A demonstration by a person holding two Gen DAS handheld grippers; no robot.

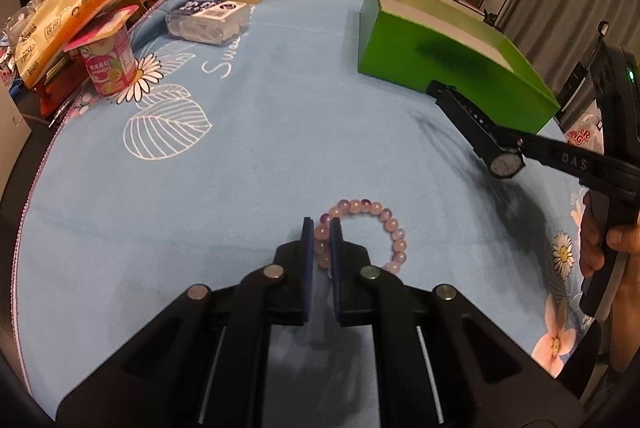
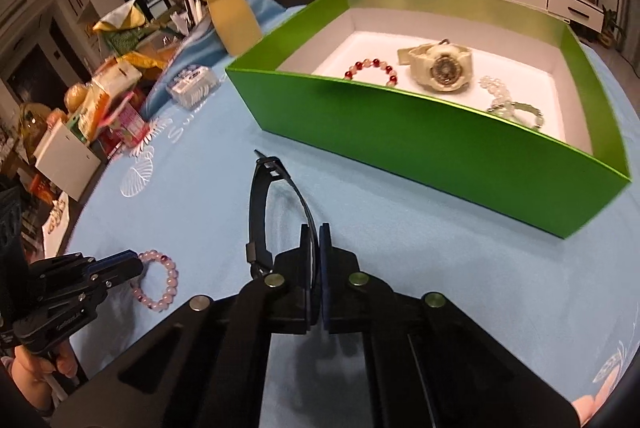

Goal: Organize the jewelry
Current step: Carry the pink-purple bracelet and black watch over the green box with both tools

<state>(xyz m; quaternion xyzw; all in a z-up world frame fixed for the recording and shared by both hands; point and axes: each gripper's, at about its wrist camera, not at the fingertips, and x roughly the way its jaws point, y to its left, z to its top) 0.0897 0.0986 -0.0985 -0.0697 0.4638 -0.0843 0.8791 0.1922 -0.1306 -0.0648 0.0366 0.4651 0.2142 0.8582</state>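
my left gripper [image 1: 321, 228] is pinched narrow on the pink bracelet [image 1: 362, 234], clamping one side of the bead loop while the rest lies on the blue cloth [image 1: 240, 156]. my right gripper [image 2: 315, 234] has its pads squeezed together on the thin strap of the black watch [image 1: 506, 164]; from the left camera the watch face hangs just below the right fingers, with the other strap end sticking up toward the green box [image 2: 440, 144]. both pieces are outside the box, the bracelet well short of it, the watch near its front wall.

the box already holds a red bracelet [image 2: 370, 68], a cream watch [image 2: 440, 66] and clear and green beads [image 2: 504, 100] toward the right side.

risks as i judge them: my hold on the watch is on a slim strap edge, so the heavier face could swing and twist the strap out of the pads as i carry it over the wall. the dangling face or loose strap end could catch the box's front wall and shove the light box. the bracelet is held by a few round beads, which can roll out of the pads, or the elastic could stretch and snap free. dropping either onto the pieces inside could tangle them.
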